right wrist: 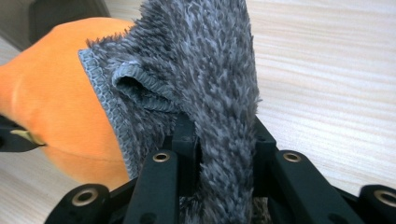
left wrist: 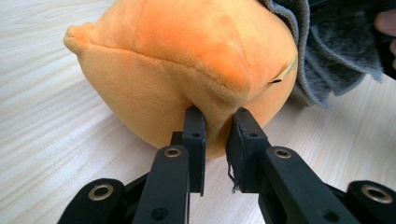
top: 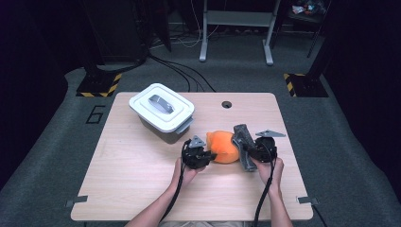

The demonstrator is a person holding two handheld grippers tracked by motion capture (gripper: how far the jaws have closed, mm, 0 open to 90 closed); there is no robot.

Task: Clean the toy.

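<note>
High view: a person seated at the lower edge of the frame works two hand-held grippers at a light wooden table (top: 142, 189). At centre right of the frame lies an orange plush toy (top: 223, 146). The left gripper (top: 208, 153) meets it from the left; in the left gripper view its jaws are closed on a pinch of the orange fabric at the toy's near seam. The right gripper (top: 246, 150) stands just right of the toy with a grey microfibre cloth (top: 242, 144) in its grasp; in the right gripper view the jaws are clamped on the bunched cloth (right wrist: 205, 84), whose stitched hem lies against the orange plush toy (right wrist: 56, 93).

Step in hand, by judgement: the toy is steadied by the left gripper (left wrist: 215, 135) while the cloth is brought against its side, probably to wipe it. The next move would call for a firm hold on the orange plush toy (left wrist: 187, 51), so that it does not roll or slide, and for light, even pressure as the cloth is drawn across the pile.

In the upper left of the table stands a white lidded container (top: 161, 111) with a grey handle, well apart from the work.

Writing: a large figure "6" (top: 96, 114) is marked on the grey floor left of the table. A small tag (left wrist: 282, 74) shows at the toy's seam; no lettering on it can be read.
</note>
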